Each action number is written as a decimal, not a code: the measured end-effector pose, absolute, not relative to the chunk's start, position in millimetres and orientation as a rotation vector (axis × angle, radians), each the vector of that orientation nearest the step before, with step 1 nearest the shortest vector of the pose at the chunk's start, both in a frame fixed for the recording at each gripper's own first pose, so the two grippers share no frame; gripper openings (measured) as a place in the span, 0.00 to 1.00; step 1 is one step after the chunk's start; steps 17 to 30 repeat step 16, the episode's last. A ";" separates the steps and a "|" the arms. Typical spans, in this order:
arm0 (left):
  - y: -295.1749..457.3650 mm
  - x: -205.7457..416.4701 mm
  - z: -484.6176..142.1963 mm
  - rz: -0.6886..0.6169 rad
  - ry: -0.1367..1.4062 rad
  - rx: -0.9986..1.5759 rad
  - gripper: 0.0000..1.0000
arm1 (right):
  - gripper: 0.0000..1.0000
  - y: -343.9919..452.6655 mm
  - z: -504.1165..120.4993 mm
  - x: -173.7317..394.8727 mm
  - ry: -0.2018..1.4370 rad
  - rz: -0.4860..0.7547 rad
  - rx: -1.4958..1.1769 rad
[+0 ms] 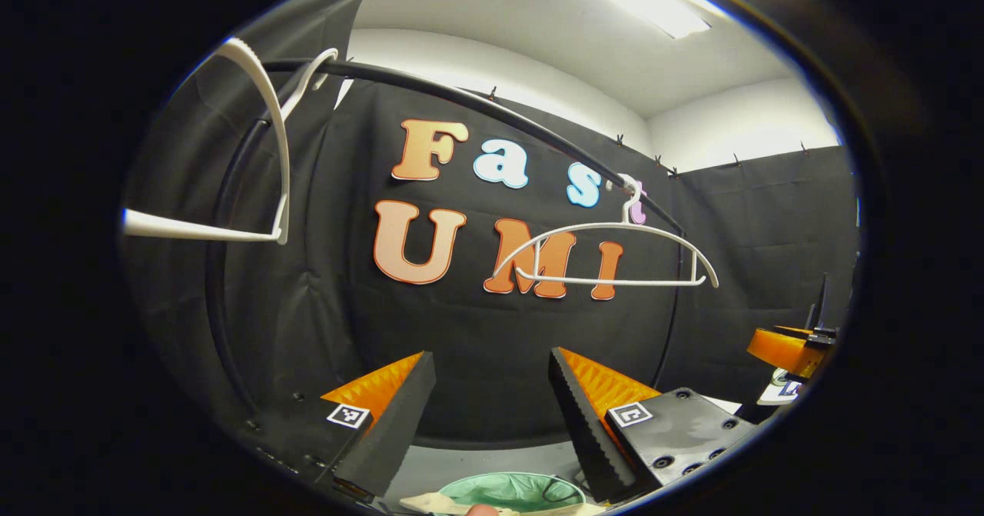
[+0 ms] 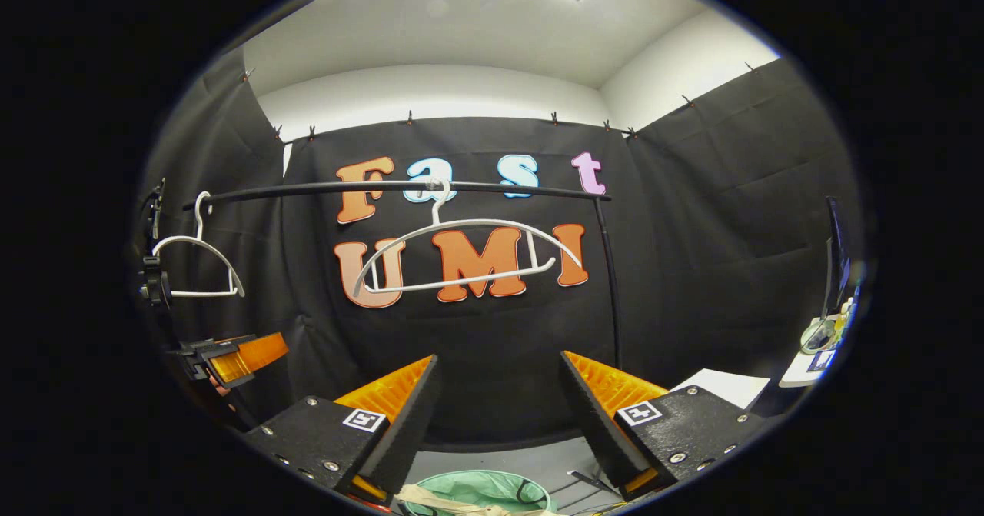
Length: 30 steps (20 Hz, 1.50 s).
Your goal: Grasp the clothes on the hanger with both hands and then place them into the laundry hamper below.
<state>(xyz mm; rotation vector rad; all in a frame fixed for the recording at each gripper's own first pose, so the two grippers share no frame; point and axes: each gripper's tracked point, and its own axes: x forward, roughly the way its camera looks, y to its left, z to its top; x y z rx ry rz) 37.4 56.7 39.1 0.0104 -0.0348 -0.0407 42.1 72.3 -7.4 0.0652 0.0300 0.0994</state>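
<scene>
Two bare white hangers hang from a black rail (image 2: 384, 187): one in the middle (image 2: 461, 254), one at the left (image 2: 200, 266). In the left gripper view the nearer hanger (image 1: 269, 139) is up at the left and the other (image 1: 607, 258) is farther right. A green laundry hamper (image 1: 507, 491) (image 2: 477, 489) lies low between the fingers of each gripper, with pale cloth (image 2: 446, 501) (image 1: 438, 504) at its near rim. My left gripper (image 1: 490, 354) and my right gripper (image 2: 500, 356) are both open and hold nothing. Each shows at the other view's edge: left (image 2: 238, 356), right (image 1: 792, 347).
The rack's upright post (image 2: 611, 285) stands right of the middle hanger. A white sheet (image 2: 723, 385) lies on a surface at the right, with small items (image 2: 822, 339) beyond it. Black cloth walls close the booth behind and at both sides.
</scene>
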 end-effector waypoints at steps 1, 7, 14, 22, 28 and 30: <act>56.5 38.5 40.9 -0.039 -0.040 0.015 0.94 | 0.94 71.5 -9.5 42.6 0.033 0.100 0.070; 54.0 40.1 38.2 -0.041 -0.036 0.011 0.97 | 0.94 66.7 -18.3 42.7 0.050 0.092 0.065; 48.2 46.7 32.4 -0.060 -0.019 0.014 1.00 | 0.94 68.6 -27.6 45.7 0.070 0.093 0.061; 49.7 46.5 30.6 -0.058 -0.018 0.013 1.00 | 0.85 71.0 -27.8 47.4 0.070 0.098 0.057; 49.7 46.5 30.6 -0.058 -0.018 0.013 1.00 | 0.85 71.0 -27.8 47.4 0.070 0.098 0.057; 49.7 46.5 30.6 -0.058 -0.018 0.013 1.00 | 0.85 71.0 -27.8 47.4 0.070 0.098 0.057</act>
